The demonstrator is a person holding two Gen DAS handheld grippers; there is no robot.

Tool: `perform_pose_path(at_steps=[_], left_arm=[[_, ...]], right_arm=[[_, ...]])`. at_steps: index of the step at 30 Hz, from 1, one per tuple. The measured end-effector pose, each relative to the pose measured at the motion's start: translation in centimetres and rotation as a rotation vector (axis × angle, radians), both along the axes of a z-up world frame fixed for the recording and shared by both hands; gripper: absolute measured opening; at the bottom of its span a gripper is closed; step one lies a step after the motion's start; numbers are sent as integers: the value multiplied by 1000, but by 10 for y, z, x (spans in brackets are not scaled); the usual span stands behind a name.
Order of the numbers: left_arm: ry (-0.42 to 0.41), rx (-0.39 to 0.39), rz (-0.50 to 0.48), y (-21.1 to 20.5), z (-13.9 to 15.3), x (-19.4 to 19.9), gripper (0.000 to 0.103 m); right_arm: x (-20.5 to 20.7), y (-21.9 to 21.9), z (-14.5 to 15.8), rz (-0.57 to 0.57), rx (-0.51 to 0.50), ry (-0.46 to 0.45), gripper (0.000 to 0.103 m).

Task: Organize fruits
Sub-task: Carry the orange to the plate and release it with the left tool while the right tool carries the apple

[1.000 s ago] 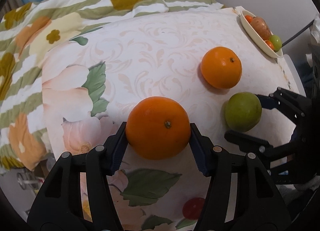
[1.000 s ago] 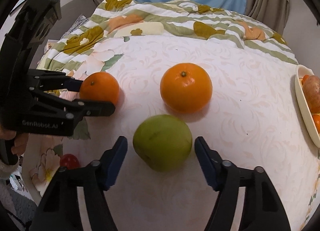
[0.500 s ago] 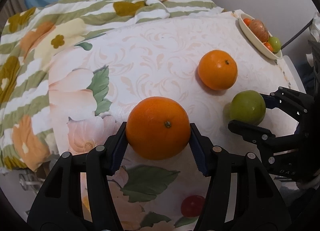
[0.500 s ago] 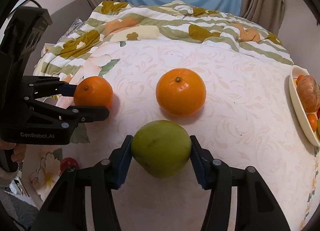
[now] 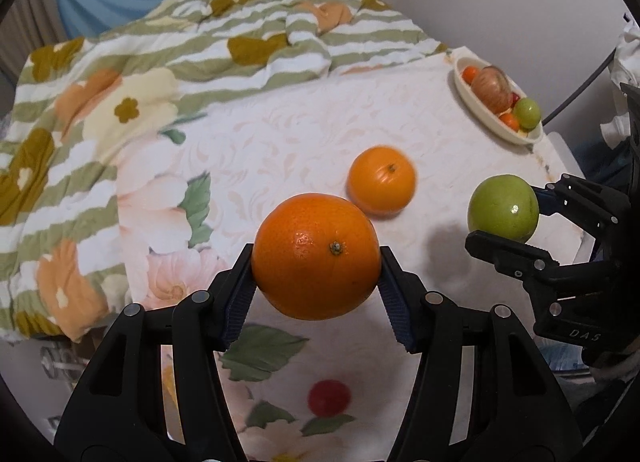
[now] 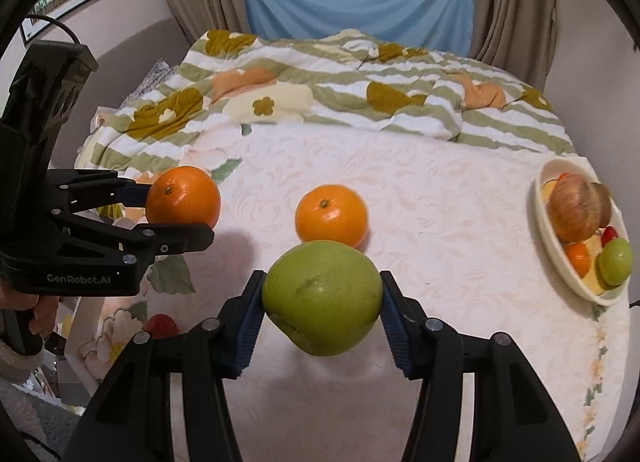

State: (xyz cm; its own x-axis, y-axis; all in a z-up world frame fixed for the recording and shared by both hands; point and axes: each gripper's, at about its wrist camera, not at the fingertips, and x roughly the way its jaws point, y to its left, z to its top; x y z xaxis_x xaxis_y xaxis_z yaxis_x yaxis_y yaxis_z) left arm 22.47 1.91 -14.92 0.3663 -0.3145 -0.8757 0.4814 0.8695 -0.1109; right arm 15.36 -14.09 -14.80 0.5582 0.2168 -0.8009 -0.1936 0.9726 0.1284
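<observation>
My left gripper (image 5: 316, 290) is shut on a large orange (image 5: 316, 256) and holds it above the table; it also shows in the right wrist view (image 6: 182, 200). My right gripper (image 6: 322, 314) is shut on a green apple (image 6: 322, 298), lifted off the table; the apple also shows in the left wrist view (image 5: 503, 208). A second orange (image 6: 331, 216) (image 5: 382, 180) lies on the table between them. A cream bowl (image 6: 560, 262) (image 5: 472, 102) at the far right holds an apple, small oranges and a green fruit.
A small red fruit (image 5: 329, 398) (image 6: 161, 326) lies near the table's front left edge. A flowered, striped blanket (image 6: 320, 78) covers the back of the table. Curtains and a blue cloth hang behind.
Both grippers have risen with their fruit: the orange and the green apple are now off the table. The right gripper shut on the apple a second ago.
</observation>
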Motion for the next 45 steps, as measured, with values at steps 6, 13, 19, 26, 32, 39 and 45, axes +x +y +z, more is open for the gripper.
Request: perform_pose_path(at_steps=[6,13,19,26,32,39,45], left_arm=[[-53,-26,28,-32,37,-11,65],[-92,-74,41,-95,71,-15,65],[-96,-114,17,-161,79,-11,65],[-88,-126,-8,-242,71,-2,65],[-54,-143,9,-291,52,7,65],[4,-140,13,-330,17,13,65],[27,-111,-25,-354,-8,13,65]], right_arm=[[-10,-38,31,-11,8,-56,51],[-21,-106,61,-42,7,-94,51],[-19,-172,71,-77,-14,-109,51],[-6,-241,68,-88,-24,-110,51],[6,-284,60,-73,-32,-104,51],[22,-318,43,-66,-35,-91,51],[29,-337,29,-96,-16,-80,51]])
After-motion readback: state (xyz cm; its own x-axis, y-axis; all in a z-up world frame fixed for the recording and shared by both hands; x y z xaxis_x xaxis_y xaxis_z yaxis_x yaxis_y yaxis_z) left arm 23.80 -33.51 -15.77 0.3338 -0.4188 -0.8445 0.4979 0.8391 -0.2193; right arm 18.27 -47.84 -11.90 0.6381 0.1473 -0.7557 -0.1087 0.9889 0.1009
